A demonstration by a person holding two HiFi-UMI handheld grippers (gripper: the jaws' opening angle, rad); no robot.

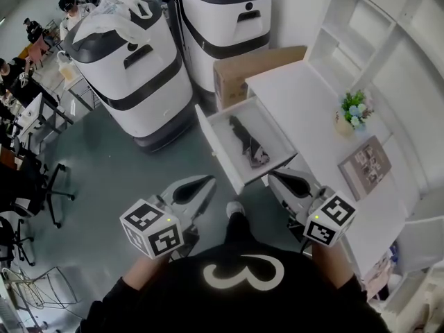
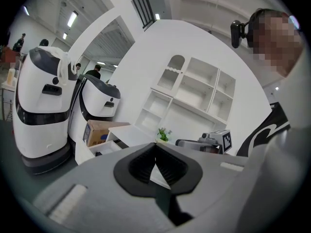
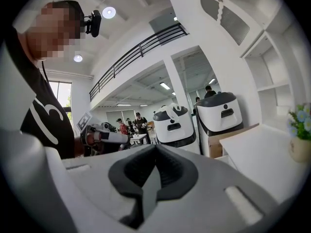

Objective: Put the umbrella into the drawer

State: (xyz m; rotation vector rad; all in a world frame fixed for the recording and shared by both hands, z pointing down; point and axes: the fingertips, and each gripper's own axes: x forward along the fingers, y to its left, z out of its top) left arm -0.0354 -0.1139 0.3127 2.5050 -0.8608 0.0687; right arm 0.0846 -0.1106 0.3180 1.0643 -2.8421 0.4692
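A dark folded umbrella (image 1: 248,144) lies inside the open white drawer (image 1: 216,144), which is pulled out from the white desk (image 1: 298,96). Both grippers hover in front of the drawer, apart from it. My left gripper (image 1: 208,182) is at lower left with its jaws closed and nothing between them. My right gripper (image 1: 272,176) is at the drawer's near right corner, also shut and empty. In the left gripper view the jaws (image 2: 155,145) meet at the tip, and the drawer (image 2: 104,147) shows beyond them. The right gripper view shows closed jaws (image 3: 155,147).
Two white-and-black service robots (image 1: 132,68) (image 1: 222,19) stand behind the drawer, with a cardboard box (image 1: 250,71) beside the desk. On the desk are a flower pot (image 1: 354,113) and a picture (image 1: 365,165). White shelves (image 1: 374,26) rise behind; office chairs (image 1: 35,186) stand at left.
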